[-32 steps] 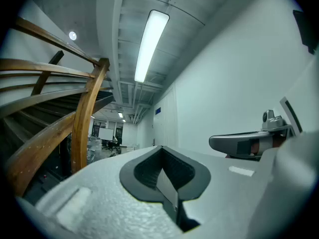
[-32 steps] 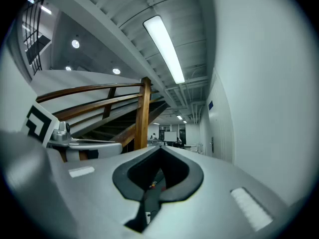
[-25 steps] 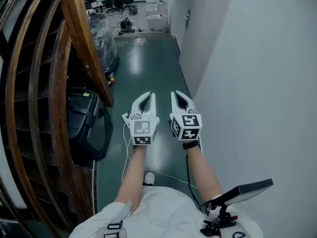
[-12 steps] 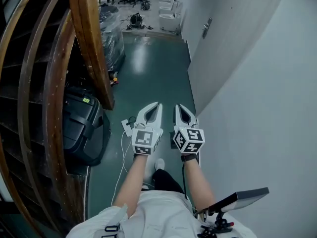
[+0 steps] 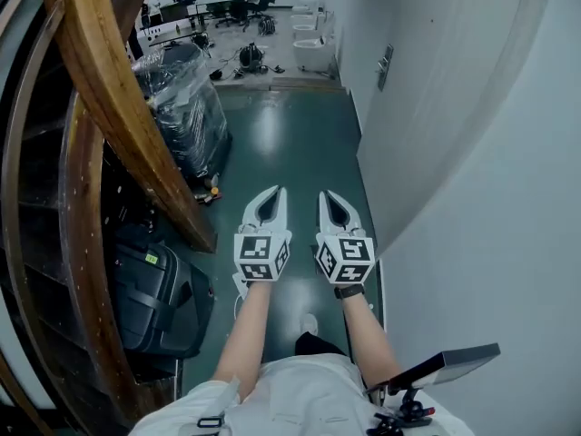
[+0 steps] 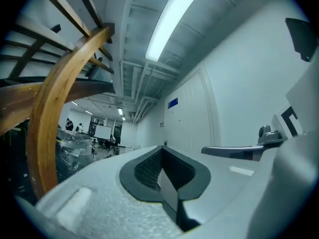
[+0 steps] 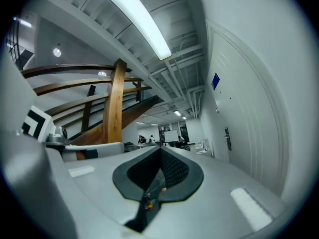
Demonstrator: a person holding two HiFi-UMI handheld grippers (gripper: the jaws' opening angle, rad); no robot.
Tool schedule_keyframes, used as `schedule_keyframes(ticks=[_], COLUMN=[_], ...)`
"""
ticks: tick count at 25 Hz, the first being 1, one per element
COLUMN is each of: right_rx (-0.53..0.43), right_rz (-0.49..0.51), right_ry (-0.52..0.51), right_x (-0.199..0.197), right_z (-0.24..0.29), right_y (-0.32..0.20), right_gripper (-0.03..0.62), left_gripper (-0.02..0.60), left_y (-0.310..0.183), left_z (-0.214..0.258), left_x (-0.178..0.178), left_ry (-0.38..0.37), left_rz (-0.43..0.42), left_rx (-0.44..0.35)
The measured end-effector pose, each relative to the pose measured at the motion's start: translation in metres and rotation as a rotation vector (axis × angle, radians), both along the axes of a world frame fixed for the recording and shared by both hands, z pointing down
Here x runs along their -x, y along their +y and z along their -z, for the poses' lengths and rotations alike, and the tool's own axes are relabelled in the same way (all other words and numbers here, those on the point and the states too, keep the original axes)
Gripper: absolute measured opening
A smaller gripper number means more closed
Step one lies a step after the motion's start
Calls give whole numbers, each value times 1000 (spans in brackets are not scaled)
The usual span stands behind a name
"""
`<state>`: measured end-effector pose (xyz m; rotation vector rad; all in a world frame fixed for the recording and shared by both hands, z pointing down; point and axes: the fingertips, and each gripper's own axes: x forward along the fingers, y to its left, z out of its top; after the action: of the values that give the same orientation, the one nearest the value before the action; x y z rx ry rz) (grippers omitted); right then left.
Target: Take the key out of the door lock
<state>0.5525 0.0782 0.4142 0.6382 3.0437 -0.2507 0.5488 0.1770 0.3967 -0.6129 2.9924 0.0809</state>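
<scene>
Both grippers are held side by side in front of me, over the green corridor floor. My left gripper point(image 5: 275, 190) point(image 6: 162, 149) has its jaws together with nothing between them. So does my right gripper point(image 5: 325, 193) point(image 7: 160, 150). A white door point(image 5: 427, 89) point(image 7: 244, 123) stands in the right-hand wall ahead, with a metal handle point(image 5: 385, 65) point(image 7: 228, 138). The handle is well beyond both grippers. The lock is too small to make out, and no key shows in any view.
A curved wooden stair rail point(image 5: 118, 107) runs along the left. Below it sit a black case point(image 5: 154, 298) and a plastic-wrapped stack point(image 5: 186, 98). White fixtures point(image 5: 313, 48) and clutter stand at the corridor's far end. The white wall point(image 5: 490, 225) is close on the right.
The head view has travelled forward along the corridor, and the door handle sits a little nearer. Both grippers stay together in front of me, shut as before.
</scene>
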Motion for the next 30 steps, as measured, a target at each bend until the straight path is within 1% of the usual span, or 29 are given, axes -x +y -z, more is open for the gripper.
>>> schedule_keyframes(ticks=[2, 5, 6, 10, 12, 15, 18, 19, 21, 22, 23, 25, 26, 28, 30], right_rx=[-25, -67, -73, -53, -50, -50, -92, -72, 61, 117, 126, 46, 3, -60, -105], right_rz=[11, 103, 115, 116, 120, 109, 135, 146, 168, 170, 161, 124, 104, 65, 28], right_ry=[-16, -76, -81, -51, -44, -31, -40, -33, 5, 10, -2, -47, -58, -48, -23], right_x=[41, 94, 110, 182, 215, 272, 349, 375, 427, 452, 476, 520, 541, 583, 620], right_z=[8, 23, 24, 22, 18, 4, -3, -2, 6, 14, 23, 33, 32, 26, 16], right_y=[-10, -3, 2, 12, 15, 19, 39, 48, 65, 71, 76, 88, 95, 107, 114], right_gripper=[2, 3, 3, 3, 3, 3, 3, 3, 3, 3, 2, -5, -5, -5, -6], left_gripper=[2, 2, 2, 3, 2, 2, 2, 2, 2, 2, 1, -2, -5, -6, -8], left_y=[-12, -14, -10, 6, 13, 16, 22, 28, 48, 61, 74, 101, 111, 123, 129], left_z=[5, 18, 20, 24, 17, -3, -4, 0, 11, 18, 25, 27, 22, 9, -2], left_x=[42, 93, 110, 181, 216, 278, 356, 383, 433, 456, 479, 523, 543, 584, 616], left_ry=[14, -15, -17, -14, -5, 8, -24, -35, -52, -67, -85, -94, -76, -19, 12], left_rz=[-5, 14, 22, 47, 59, 36, -4, -7, 5, 26, 64, 149, 164, 144, 115], left_rx=[-2, -6, -2, -33, -29, -34, -36, -30, -4, 23, 61, 128, 129, 101, 107])
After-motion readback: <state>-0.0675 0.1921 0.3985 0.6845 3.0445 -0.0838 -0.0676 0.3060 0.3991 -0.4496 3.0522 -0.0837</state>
